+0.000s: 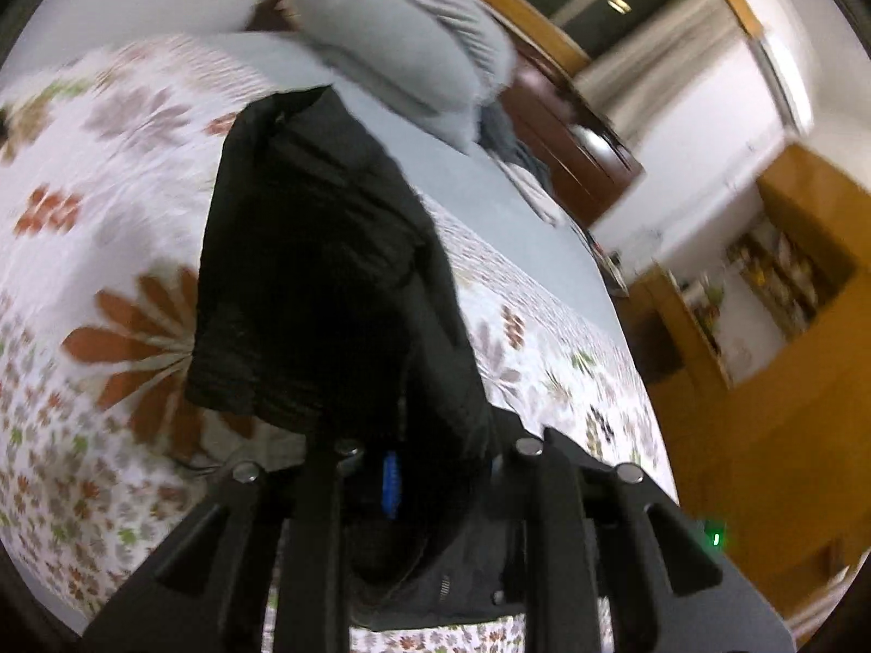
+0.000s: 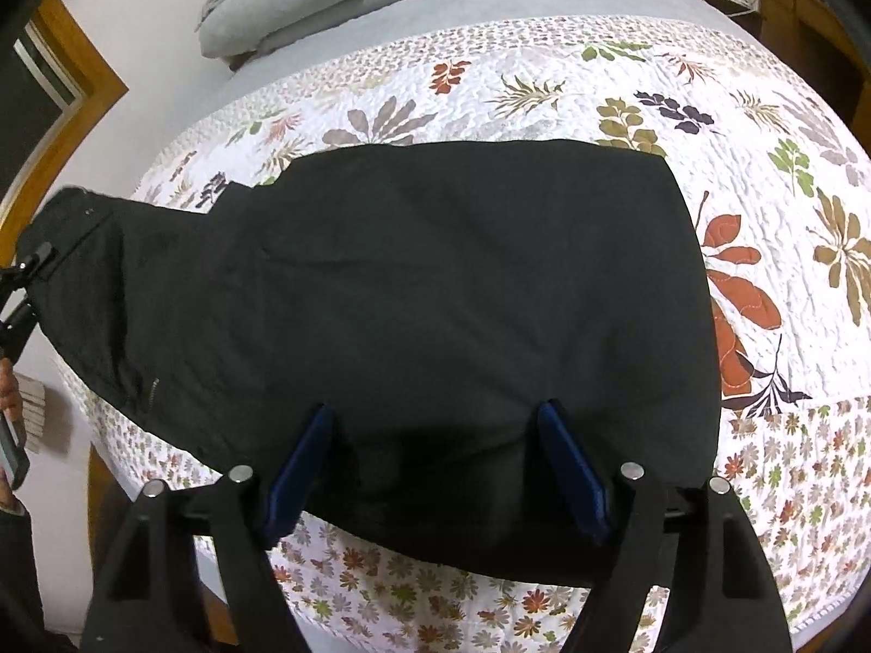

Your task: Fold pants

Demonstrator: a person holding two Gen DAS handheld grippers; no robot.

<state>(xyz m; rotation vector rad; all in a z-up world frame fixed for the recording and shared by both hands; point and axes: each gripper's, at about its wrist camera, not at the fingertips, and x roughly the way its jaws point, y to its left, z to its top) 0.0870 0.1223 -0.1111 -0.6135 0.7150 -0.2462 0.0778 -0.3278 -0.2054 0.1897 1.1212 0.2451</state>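
The black pants (image 2: 435, 294) lie across the flowered quilt (image 2: 762, 174) of the bed, and the left hand-held gripper (image 1: 419, 484), its jaws nearly closed, pinches one end and lifts it off the quilt, while the right hand-held gripper (image 2: 435, 468) hangs wide open over the near edge, gripping nothing. To fold well, I judge the lifted end should be carried over low and taut, squared onto the far end before letting go, with the right one pinning the fold line. Grey pillows (image 2: 283, 0) lie at the head of the bed, with wooden furniture (image 1: 762, 424) beside it.
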